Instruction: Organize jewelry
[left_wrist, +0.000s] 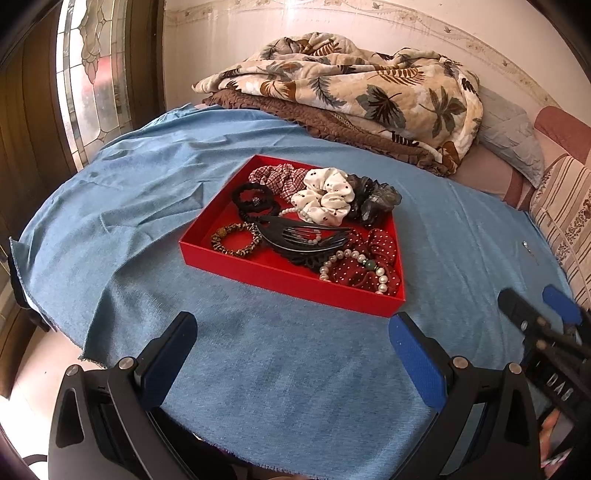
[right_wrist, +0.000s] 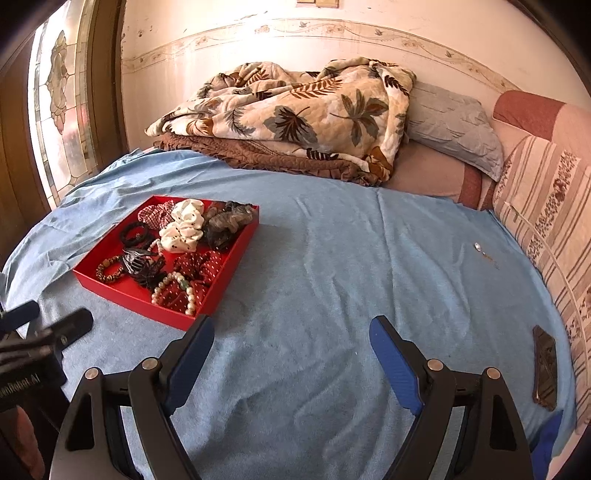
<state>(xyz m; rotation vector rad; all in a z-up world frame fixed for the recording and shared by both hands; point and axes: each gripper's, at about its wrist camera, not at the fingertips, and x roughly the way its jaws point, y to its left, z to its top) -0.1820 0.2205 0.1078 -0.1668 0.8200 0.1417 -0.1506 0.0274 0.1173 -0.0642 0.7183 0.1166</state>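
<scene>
A red tray (left_wrist: 229, 258) (right_wrist: 96, 280) sits on the blue cloth and holds scrunchies, black hair ties, a black comb clip (left_wrist: 295, 234), a brown bead bracelet (left_wrist: 234, 240) and a pearl bracelet (left_wrist: 354, 266) (right_wrist: 173, 291). A small earring (right_wrist: 479, 246) (left_wrist: 526, 245) lies loose on the cloth, far right. My left gripper (left_wrist: 291, 332) is open and empty, just before the tray's near edge. My right gripper (right_wrist: 291, 336) is open and empty over bare cloth, right of the tray.
The blue cloth (right_wrist: 332, 258) covers a bed. A leaf-print quilt (left_wrist: 351, 88) and a grey pillow (right_wrist: 454, 125) are piled at the back. A dark phone (right_wrist: 545, 367) lies at the right edge. A striped cushion (right_wrist: 546, 206) borders the right; a window is at left.
</scene>
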